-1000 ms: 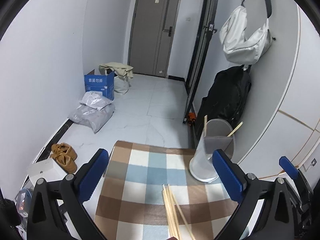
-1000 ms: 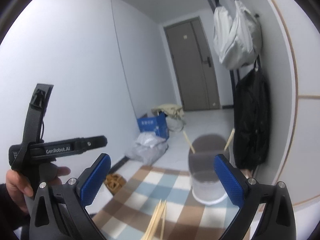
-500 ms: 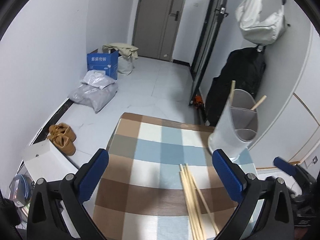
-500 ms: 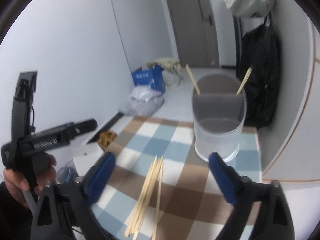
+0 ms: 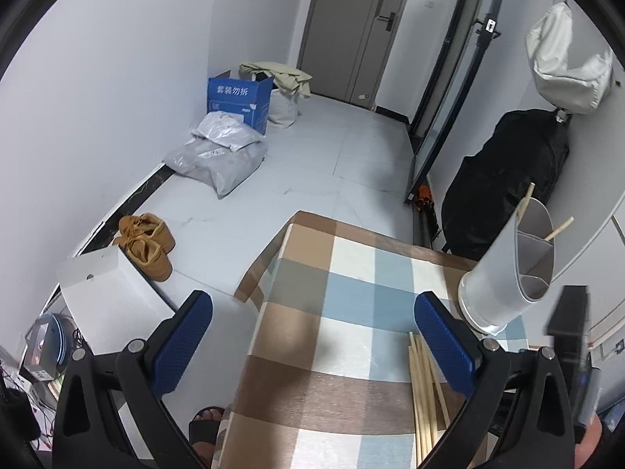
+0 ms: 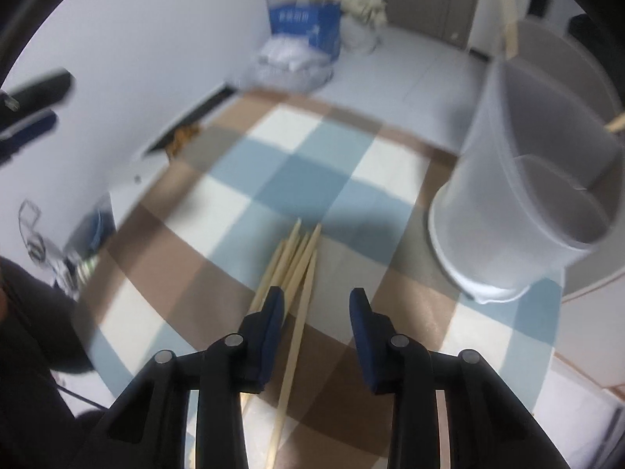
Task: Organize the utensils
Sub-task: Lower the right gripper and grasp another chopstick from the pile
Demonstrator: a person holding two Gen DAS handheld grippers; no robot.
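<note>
The right tongs (image 6: 316, 301), blue-padded and parted only narrowly, hang low over the bundle of pale wooden chopsticks (image 6: 293, 262) lying loose on the tabletop under its brown, blue and white checked cloth (image 6: 242, 179); one stick runs between the two pads, yet I would not say they grip it, since a gap shows on either side. The left tongs (image 5: 312, 336) gape wide and hold nothing, hovering on the side of that bundle away from the holder and partly out past the cloth's edge. Beyond the bundle, near its tips but not touching, stands the translucent white cylindrical utensil holder (image 6: 539, 195) with its inner divider, and two sticks already lean inside it. So by my reckoning the sorting is barely begun: a couple are housed, and the bundle, several sticks at least, is still to be lifted and dropped in. Past the tabletop lie only the blue cardboard box (image 5: 239, 99) and the tan shoes (image 5: 146, 240) on the floor.
</note>
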